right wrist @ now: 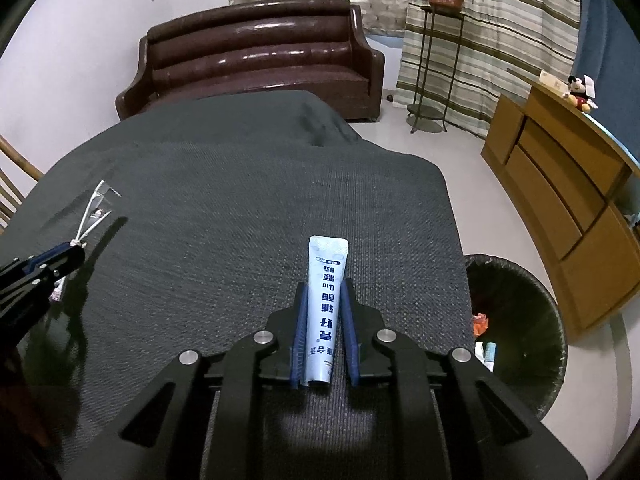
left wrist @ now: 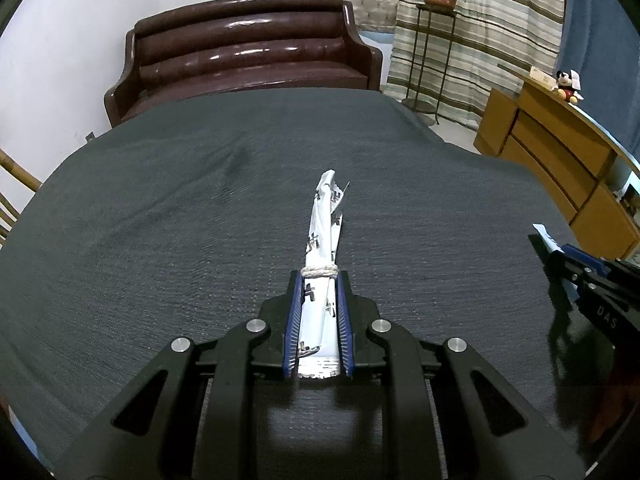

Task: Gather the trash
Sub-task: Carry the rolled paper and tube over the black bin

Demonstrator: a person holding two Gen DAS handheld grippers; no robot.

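Note:
My left gripper (left wrist: 319,278) is shut on a white crumpled wrapper (left wrist: 325,216) that is tied with string; the wrapper sticks out ahead over the dark grey tablecloth (left wrist: 160,200). In the right wrist view this gripper (right wrist: 68,254) and its wrapper (right wrist: 96,204) show at the left edge. My right gripper (right wrist: 324,285) has its blue pads pressed on a pale blue tube (right wrist: 328,256) with printed characters, which points forward just above the cloth. From the left wrist view, the right gripper (left wrist: 560,252) appears at the right edge.
A black mesh trash bin (right wrist: 520,320) stands on the floor right of the table, with some litter inside. Beyond the table is a brown leather sofa (right wrist: 256,56). A wooden cabinet (right wrist: 560,184) and a plant stand (right wrist: 436,60) are at the right.

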